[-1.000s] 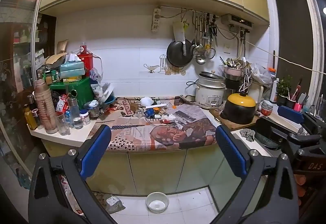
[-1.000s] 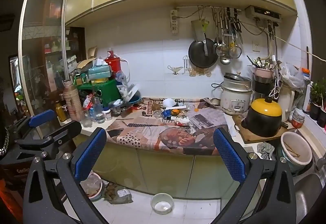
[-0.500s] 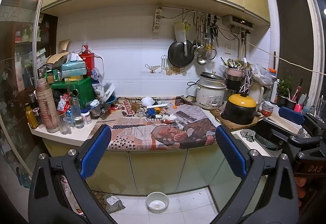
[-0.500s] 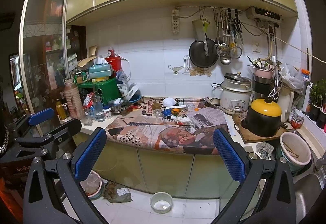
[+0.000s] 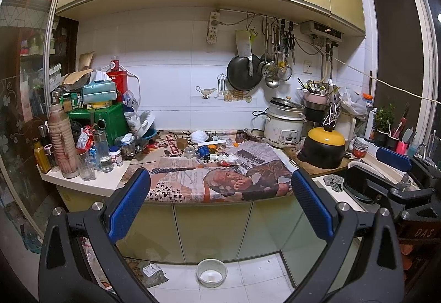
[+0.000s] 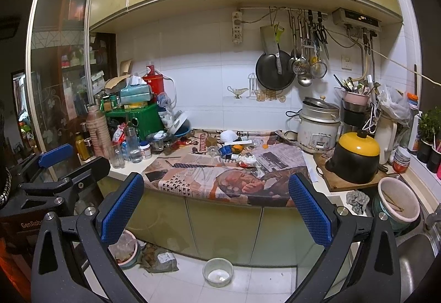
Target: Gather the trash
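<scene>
Cluttered counter (image 5: 91, 181) ahead; both grippers' jaws spread, empty.

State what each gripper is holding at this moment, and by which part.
Nothing is held. The left gripper and right gripper both have jaws wide open and empty, well short of the newspaper-covered kitchen counter.
</scene>
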Motion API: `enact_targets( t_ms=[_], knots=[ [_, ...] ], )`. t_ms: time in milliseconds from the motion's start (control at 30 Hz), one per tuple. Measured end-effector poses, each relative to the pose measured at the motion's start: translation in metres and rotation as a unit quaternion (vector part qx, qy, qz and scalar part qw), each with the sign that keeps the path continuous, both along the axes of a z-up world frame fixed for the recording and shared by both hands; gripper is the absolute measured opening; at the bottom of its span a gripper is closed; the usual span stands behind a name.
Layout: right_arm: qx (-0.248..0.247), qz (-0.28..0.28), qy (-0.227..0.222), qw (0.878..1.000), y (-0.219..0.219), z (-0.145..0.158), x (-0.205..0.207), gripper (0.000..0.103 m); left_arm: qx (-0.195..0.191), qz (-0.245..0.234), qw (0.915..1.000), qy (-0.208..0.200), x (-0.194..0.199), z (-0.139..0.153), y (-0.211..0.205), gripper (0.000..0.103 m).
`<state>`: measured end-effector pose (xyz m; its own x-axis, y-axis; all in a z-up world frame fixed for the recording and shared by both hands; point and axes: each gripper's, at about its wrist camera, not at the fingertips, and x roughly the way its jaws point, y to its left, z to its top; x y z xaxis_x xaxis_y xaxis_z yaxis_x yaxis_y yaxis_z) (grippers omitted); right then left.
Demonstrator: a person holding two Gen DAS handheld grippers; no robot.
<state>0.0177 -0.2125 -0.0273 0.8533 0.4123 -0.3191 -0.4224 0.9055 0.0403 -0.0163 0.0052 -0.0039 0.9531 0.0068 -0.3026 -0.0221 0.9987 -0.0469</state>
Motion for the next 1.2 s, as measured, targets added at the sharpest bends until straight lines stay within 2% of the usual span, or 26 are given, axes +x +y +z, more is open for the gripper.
enact_targets(
  t_ms=[867, 1200],
  knots=[
    [-0.005, -0.004, 0.009, 1.000, -0.005, -0.005, 0.001, 0.103, -0.004, -0.004, 1.0000, 0.001, -0.004, -0.005, -0.006, 0.103],
    [-0.012, -0.012, 0.019, 1.000, 0.006, -0.007, 0.017, 0.103, -0.007, -0.008, 0.9999, 0.007, 0.003, -0.011, -0.011, 0.103]
  ],
)
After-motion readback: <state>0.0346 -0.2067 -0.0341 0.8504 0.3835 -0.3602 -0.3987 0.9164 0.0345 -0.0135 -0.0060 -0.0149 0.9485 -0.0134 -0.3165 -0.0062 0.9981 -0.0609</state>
